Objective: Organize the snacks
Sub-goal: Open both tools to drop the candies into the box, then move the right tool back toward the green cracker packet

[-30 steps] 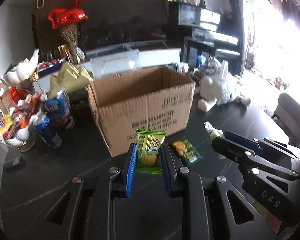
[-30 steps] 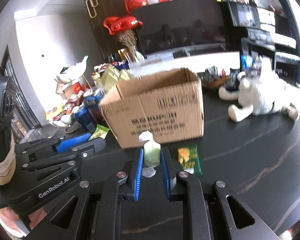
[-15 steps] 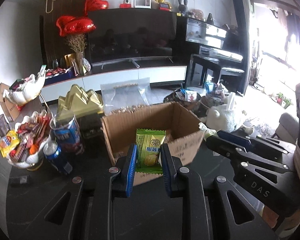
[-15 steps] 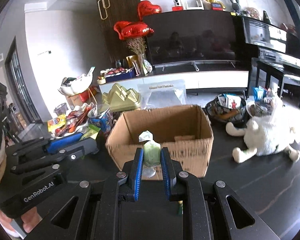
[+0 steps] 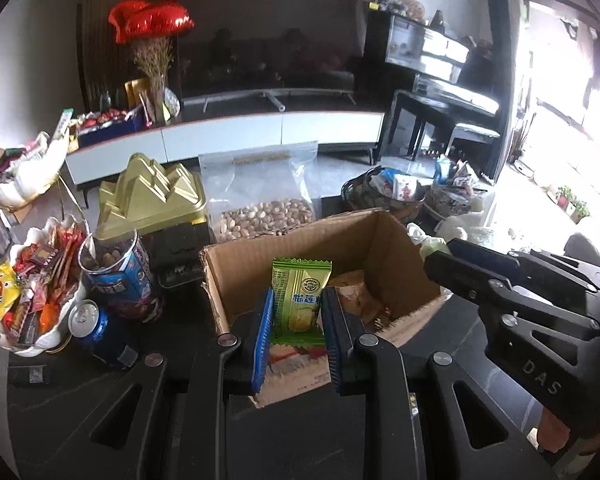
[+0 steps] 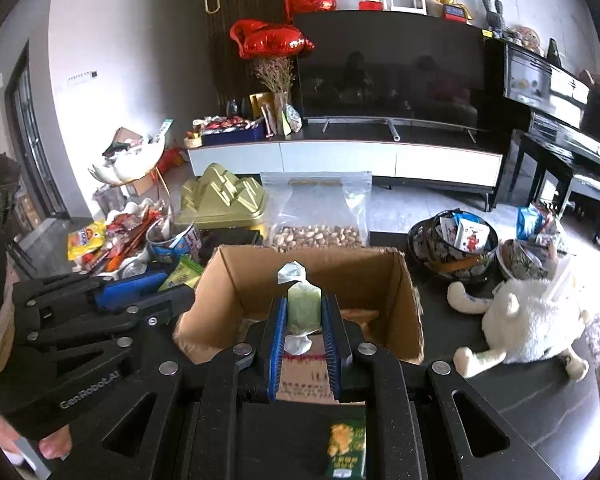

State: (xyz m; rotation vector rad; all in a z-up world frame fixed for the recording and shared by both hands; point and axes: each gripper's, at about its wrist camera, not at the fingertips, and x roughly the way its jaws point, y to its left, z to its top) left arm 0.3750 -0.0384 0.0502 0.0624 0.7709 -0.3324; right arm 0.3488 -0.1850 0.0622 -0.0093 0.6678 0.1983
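Both tongs are clamped on snacks: left gripper [image 5: 296, 316] pinches a green packet [image 5: 299, 300], right gripper [image 6: 305, 322] a pale wrapped candy [image 6: 303, 308], both above the cardboard box [image 6: 400, 300], looks ready for dropping in.

Left tool [image 5: 296, 316] and right tool [image 6: 305, 320] both clamped, held level side by side

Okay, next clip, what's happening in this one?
A person with a handheld gripper in each hand is sorting snacks into an open cardboard box. The left gripper holds a green snack packet over the box; the right gripper holds a pale green wrapped candy above it too. Neither is released yet. Another green packet lies on the dark table.
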